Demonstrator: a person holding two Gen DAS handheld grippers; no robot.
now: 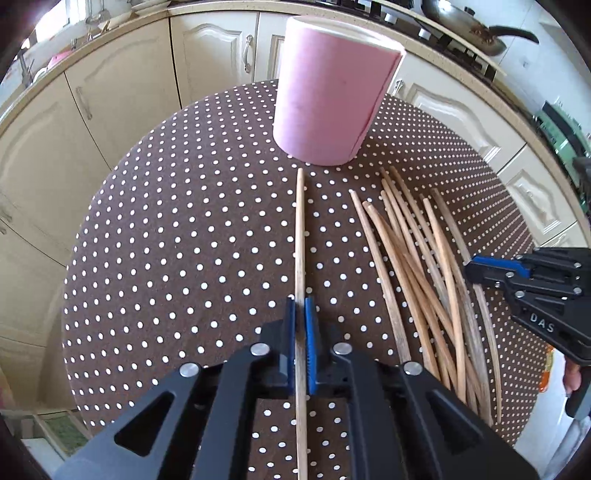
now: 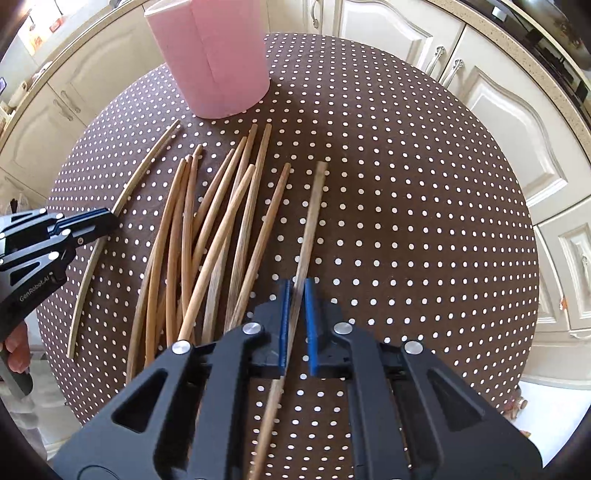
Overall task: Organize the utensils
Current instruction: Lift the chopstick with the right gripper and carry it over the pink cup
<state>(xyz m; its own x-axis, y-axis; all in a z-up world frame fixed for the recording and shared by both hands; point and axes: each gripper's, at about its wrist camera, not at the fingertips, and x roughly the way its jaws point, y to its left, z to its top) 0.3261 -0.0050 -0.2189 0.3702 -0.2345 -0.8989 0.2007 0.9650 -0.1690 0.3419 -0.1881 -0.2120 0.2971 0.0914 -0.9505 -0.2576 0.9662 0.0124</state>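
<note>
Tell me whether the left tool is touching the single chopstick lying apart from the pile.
Touching. The left wrist view shows the left tool with both blue pads pressed against the single chopstick, no gap either side.

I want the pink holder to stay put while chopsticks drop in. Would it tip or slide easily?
The pink holder stands tall and looks light, so a sideways knock near its rim could tip it. The polka-dot tablecloth probably limits sliding.

A round tabletop in brown cloth with white polka dots stands in a daylit kitchen, ringed by cream cabinet doors with metal handles under a pale countertop; a frying pan sits on the hob.
</note>
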